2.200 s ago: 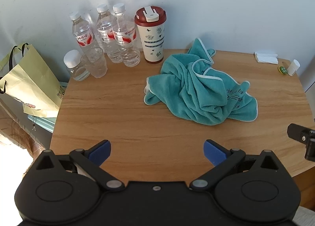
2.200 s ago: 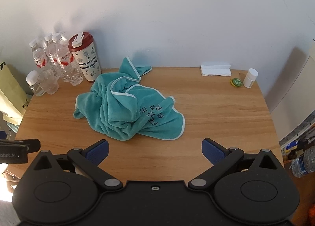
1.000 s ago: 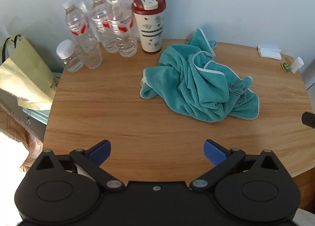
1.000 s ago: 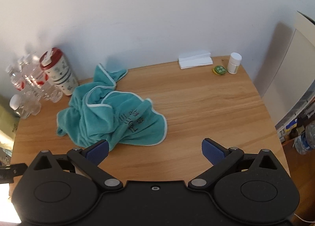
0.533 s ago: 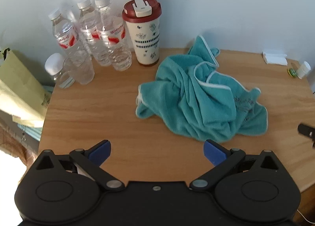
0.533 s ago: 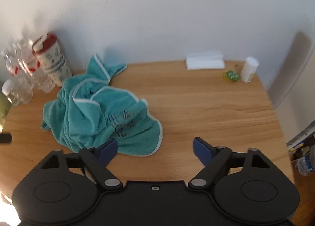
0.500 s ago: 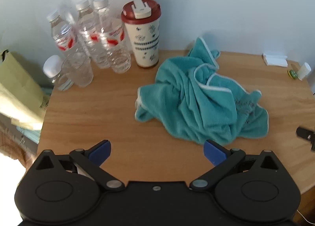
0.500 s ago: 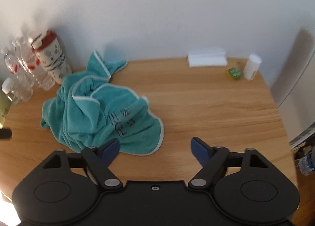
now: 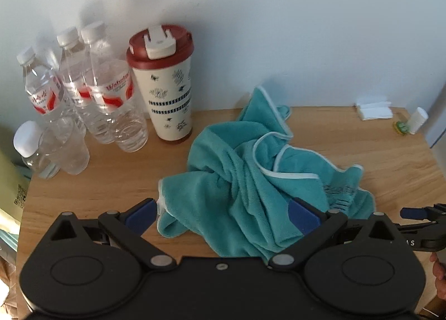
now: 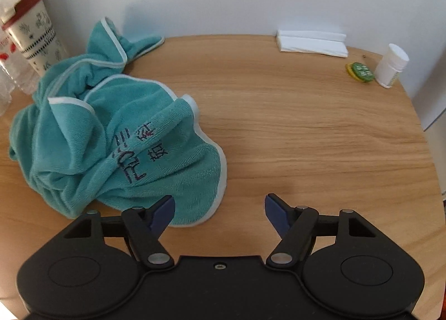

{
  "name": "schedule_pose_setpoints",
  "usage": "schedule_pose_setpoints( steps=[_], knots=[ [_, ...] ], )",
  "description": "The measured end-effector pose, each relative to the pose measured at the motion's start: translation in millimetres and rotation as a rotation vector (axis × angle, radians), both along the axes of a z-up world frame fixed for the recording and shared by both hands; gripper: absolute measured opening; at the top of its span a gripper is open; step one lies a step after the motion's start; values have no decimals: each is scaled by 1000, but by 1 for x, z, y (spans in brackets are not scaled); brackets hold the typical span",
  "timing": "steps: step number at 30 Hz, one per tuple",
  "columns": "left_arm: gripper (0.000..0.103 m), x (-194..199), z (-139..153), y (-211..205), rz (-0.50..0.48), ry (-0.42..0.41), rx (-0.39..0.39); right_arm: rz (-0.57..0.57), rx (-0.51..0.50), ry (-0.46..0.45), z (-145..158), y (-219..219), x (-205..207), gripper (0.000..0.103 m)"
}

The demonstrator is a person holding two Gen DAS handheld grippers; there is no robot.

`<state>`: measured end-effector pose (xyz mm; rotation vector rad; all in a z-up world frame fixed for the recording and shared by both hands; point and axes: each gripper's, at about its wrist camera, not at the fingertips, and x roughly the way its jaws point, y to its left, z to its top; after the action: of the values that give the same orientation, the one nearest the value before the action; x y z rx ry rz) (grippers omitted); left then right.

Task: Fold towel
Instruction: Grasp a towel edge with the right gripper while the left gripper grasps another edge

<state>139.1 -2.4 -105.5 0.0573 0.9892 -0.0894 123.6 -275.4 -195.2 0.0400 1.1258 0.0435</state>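
A teal towel [image 9: 251, 180] with a white hem lies crumpled on the wooden table [image 9: 83, 194]. My left gripper [image 9: 221, 215] is open just above the towel's near left part, and the cloth spans the gap between its blue pads. In the right wrist view the towel [image 10: 97, 138] shows dark embroidered characters. My right gripper [image 10: 220, 212] stands open at the towel's near right hem, its left pad over the hem and its right pad over bare table [image 10: 306, 125]. Neither gripper holds anything.
Several water bottles [image 9: 108, 91] and a red-lidded tumbler [image 9: 164, 88] stand at the back left by the wall. A tissue pack [image 10: 312, 42], a green disc [image 10: 361, 70] and a small white bottle [image 10: 390, 66] sit at the back right. A yellow bag [image 9: 9, 194] hangs beyond the table's left edge.
Both grippers have come forward and down to the towel, which now fills more of each view. The right gripper's fingers stand somewhat closer together than before. The towel has not moved.
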Motion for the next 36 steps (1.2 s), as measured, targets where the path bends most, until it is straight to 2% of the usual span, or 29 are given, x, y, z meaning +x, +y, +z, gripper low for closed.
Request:
schedule_pose_setpoints(
  steps=[6, 10, 12, 14, 17, 18, 22, 26, 28, 33, 36],
  knots=[
    [103, 12, -10, -4, -28, -10, -49, 15, -38, 20, -16, 5, 11, 76],
    [102, 22, -12, -11, -36, -9, -56, 34, -68, 5, -15, 11, 9, 75],
    [103, 26, -12, -13, -43, -11, -63, 85, -85, -10, -13, 17, 6, 65],
    [102, 30, -13, -16, -59, -11, -69, 101, -68, 14, -10, 20, 7, 38],
    [102, 37, -17, -24, -98, 2, -83, 95, -72, 49, -8, 20, 7, 19],
    [102, 40, -18, -27, -116, 11, -88, 95, -79, 53, -8, 19, 4, 16],
    [102, 57, -20, -50, -204, 1, -70, 77, -61, 62, -8, 9, -5, 12],
    [102, 74, -20, -69, -253, 3, -92, 37, -33, 93, -7, -7, -16, 11],
    [102, 83, -25, -85, -288, 0, -61, 30, -36, 102, -6, -12, -23, 11],
    [102, 98, -41, -112, -363, 54, -33, -1, -18, 134, -7, -23, -38, 11],
    [102, 107, -52, -130, -408, 54, 26, -11, 7, 151, -6, -26, -41, 11]
  ],
)
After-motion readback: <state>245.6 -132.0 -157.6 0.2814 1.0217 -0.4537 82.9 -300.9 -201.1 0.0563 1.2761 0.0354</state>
